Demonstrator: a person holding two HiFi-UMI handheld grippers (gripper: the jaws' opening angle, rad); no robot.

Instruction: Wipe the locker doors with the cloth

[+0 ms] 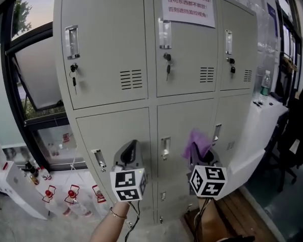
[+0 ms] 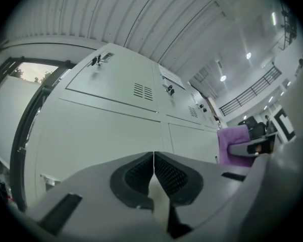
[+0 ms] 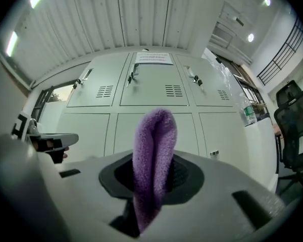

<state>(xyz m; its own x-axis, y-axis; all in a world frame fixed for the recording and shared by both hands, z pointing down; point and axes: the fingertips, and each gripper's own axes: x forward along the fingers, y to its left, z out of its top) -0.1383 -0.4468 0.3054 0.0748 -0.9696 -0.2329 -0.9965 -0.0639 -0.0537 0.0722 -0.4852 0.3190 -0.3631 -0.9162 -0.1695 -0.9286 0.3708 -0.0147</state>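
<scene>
The right hand-held gripper (image 3: 154,171) pinches the purple cloth (image 3: 155,135); the left hand-held gripper (image 2: 154,166) is pressed together, empty. The keys (image 1: 167,70) hanging above and ahead may snag the cloth.

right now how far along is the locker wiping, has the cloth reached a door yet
Done: the purple cloth is picked up and clamped in the right gripper. In hand: both grippers are held up facing the lower locker doors. The right gripper view shows the cloth clear of them. The left gripper is shut and empty. Left: probably all the wiping, since no door shows wipe marks.
</scene>
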